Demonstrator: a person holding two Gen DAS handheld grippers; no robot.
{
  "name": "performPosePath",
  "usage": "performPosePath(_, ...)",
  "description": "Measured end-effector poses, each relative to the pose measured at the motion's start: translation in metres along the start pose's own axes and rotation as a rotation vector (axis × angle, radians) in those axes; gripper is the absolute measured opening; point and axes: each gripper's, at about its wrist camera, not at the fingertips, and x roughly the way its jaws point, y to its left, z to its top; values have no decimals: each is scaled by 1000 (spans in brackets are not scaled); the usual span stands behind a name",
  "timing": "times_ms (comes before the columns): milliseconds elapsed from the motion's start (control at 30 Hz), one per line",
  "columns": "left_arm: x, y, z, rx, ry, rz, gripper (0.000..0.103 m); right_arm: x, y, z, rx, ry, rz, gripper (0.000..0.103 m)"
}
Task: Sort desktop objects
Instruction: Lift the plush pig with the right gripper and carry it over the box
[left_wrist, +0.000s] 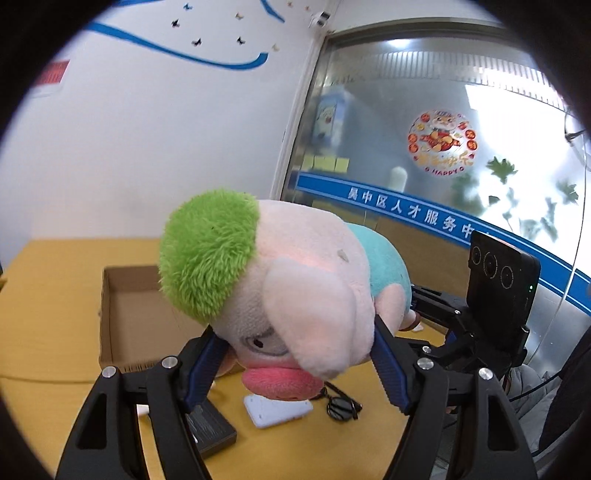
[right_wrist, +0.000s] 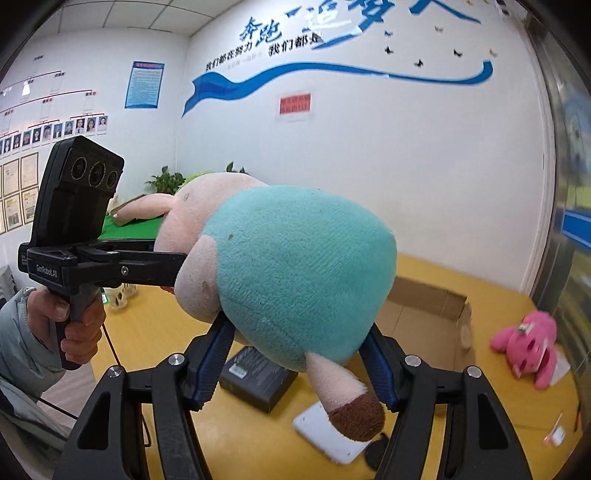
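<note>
I have the left gripper (left_wrist: 291, 354) clamped on the plush pig (left_wrist: 295, 280) at its head and the right gripper (right_wrist: 299, 354) on its teal body, 2 grips sharing its bulk, mid-frame above the cardboard box (left_wrist: 122, 314).

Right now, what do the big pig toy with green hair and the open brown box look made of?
Pink plush pig with green hair and teal shirt: soft fabric, apparently stuffed; long fuzzy green pile on the head, short napped pink and teal cloth elsewhere. Open brown box: looks like corrugated cardboard, matte brown, with a fluted cut edge showing along its front wall.
</note>
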Motion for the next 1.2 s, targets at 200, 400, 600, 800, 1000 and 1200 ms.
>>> performPosePath(200,1,3,5,54,-53,15,73,10,-7,6,13,-33,28,72)
performPosePath(400,15,22,6,48,-37,18,73,35,-18,5,41,-19,49,72)
performPosePath(600,43,50,5,-10,11,4,73,73,-41,4,88,29,77,72)
performPosePath(800,68,74,5,-57,52,-7,73,106,-67,4,120,52,97,71)
performPosePath(1000,81,91,0,-89,92,16,73,132,-79,-7,155,96,135,71)
performPosePath(1200,101,113,17,-110,114,32,73,162,-98,3,167,125,151,71)
